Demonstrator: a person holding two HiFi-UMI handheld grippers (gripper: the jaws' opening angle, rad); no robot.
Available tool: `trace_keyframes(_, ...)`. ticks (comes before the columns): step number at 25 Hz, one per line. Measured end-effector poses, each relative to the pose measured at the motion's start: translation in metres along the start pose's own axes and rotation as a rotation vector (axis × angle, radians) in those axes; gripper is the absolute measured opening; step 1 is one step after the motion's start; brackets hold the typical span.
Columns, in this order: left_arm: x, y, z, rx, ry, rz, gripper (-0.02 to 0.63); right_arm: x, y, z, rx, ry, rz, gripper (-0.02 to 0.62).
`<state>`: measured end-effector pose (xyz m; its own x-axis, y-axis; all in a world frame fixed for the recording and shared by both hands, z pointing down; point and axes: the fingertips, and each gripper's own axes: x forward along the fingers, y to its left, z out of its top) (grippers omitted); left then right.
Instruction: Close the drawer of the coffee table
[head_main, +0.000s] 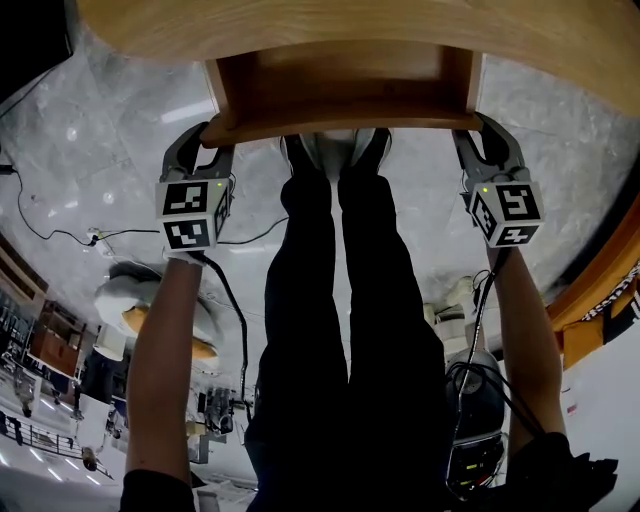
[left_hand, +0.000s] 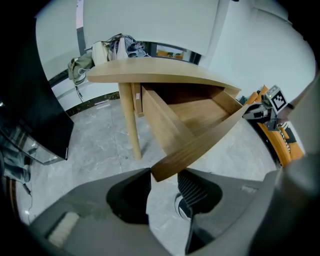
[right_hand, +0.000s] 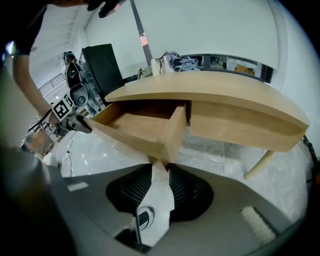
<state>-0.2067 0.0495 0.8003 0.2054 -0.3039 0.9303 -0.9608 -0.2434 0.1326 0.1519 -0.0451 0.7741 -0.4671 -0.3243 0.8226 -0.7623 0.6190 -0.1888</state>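
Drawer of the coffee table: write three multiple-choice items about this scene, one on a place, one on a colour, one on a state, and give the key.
1. Where are the left tongs?
A. at the left corner of the drawer front
B. flat on the tabletop
C. down on the floor

2. What colour is the drawer?
A. white
B. light wood
C. black

3. What state is the drawer in?
A. shut flush
B. taken out entirely
C. pulled out

Key:
1. A: the head view shows them at that corner.
2. B: it has the same pale wood as the coffee table.
3. C: its bare inside shows, drawn out from under the coffee table.
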Motion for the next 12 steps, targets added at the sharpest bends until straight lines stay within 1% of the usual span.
trace_keyframes(6,0.007,0.021,0.018,-0.014,-0.05,0.026,0.173,0.015,-0.001,0.017,0.038,-0.051,-0.029,0.11)
trace_keyframes(12,0.013,0.036,0.041,-0.064,-0.097,0.059,0.173,0.027,-0.013,0.041,0.104,-0.105,-0.049,0.11)
